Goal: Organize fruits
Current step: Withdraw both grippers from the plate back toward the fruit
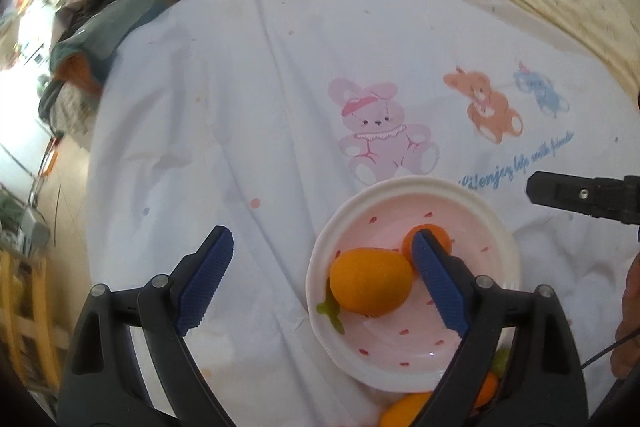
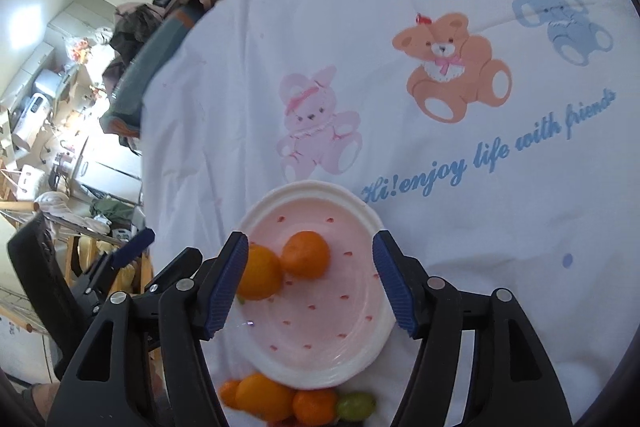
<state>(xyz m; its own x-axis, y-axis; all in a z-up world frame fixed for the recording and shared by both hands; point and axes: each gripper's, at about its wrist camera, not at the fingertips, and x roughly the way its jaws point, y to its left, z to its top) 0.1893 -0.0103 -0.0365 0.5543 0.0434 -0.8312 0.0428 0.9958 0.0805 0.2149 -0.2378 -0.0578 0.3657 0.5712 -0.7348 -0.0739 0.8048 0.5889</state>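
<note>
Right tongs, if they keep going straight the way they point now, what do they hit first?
Probably the pink plate: it lies between the open right tongs, bare there, oranges left of centre. Depth is uncertain.

Only one bit of readable text here: "Hi!enjoy life with friends" in blue cursive, printed on the white sheet (image 2: 460, 167) spread over the bed. In the right wrist view it's crisp and runs on an upward slant, starting just beside the rim of the pink bowl (image 2: 256, 351) and passing under the printed orange bear (image 2: 452, 67). In the left wrist view the same line is blurry, only "enjoy life with friends" is roughly legible. No space after the exclamation mark, by the way. Nothing else carries lettering I can make out: the bowl just has little red specks, and the clutter at the left edge is too small to read.
</note>
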